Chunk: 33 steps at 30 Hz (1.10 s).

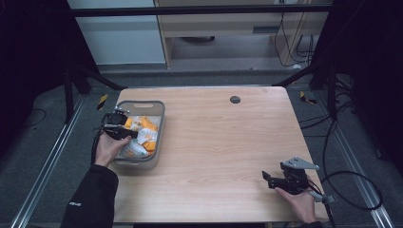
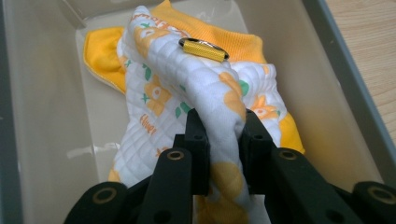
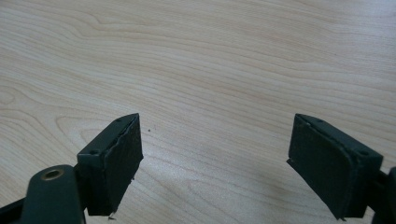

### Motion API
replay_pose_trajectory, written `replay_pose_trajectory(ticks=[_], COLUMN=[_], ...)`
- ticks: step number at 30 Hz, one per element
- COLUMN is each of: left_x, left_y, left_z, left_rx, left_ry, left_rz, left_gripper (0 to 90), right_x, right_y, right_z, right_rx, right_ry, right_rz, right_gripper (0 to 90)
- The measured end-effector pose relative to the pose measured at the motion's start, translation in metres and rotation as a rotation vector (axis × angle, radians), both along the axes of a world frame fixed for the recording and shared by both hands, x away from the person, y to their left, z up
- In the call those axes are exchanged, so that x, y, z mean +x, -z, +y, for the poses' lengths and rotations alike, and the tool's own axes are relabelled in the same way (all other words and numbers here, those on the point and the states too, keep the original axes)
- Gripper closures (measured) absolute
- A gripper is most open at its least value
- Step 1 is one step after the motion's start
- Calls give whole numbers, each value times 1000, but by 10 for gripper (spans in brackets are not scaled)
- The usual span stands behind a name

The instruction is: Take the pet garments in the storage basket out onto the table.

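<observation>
Left tool [image 2: 219, 140] is clamped on a raised fold of the quilted cloth [image 2: 187, 88], pads pressing it from both sides. Cloth sits in the grey bin [image 1: 159, 124], left of centre in the high view, on the bench [image 1: 223, 142]. Right tool [image 3: 217, 163] is wide open, holding nothing, parked over bare wood at lower right of the high view.

Handling guess: light, soft, floppy; will drape and stretch on lift, so a thick fold like this beats a thin edge.

Left gripper view shows a gold clip [image 2: 203, 48] on the upper fold, plus the grip itself; the high view gives layout, not grip detail.
</observation>
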<state>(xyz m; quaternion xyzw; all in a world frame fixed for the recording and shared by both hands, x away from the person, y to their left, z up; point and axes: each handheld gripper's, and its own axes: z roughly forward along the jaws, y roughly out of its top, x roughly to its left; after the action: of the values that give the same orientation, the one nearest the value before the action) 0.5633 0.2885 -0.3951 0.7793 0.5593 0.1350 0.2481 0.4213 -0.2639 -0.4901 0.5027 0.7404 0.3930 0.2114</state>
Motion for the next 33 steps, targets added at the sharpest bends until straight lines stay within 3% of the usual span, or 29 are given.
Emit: replay_pose_trajectory(ticks=[16,33], left_x=[-7,-17], left_y=[-32,-55], left_z=[4,7], left_rx=[9,19], left_ry=[18,34], left_rz=[-51,-81], left_gripper=[772,772], right_x=[0,-1], right_y=[0,0], right_z=[0,0], right_rx=[-5,-6], right_ry=[-2,-2], right_rz=[-3,-5], right_gripper=[174,174])
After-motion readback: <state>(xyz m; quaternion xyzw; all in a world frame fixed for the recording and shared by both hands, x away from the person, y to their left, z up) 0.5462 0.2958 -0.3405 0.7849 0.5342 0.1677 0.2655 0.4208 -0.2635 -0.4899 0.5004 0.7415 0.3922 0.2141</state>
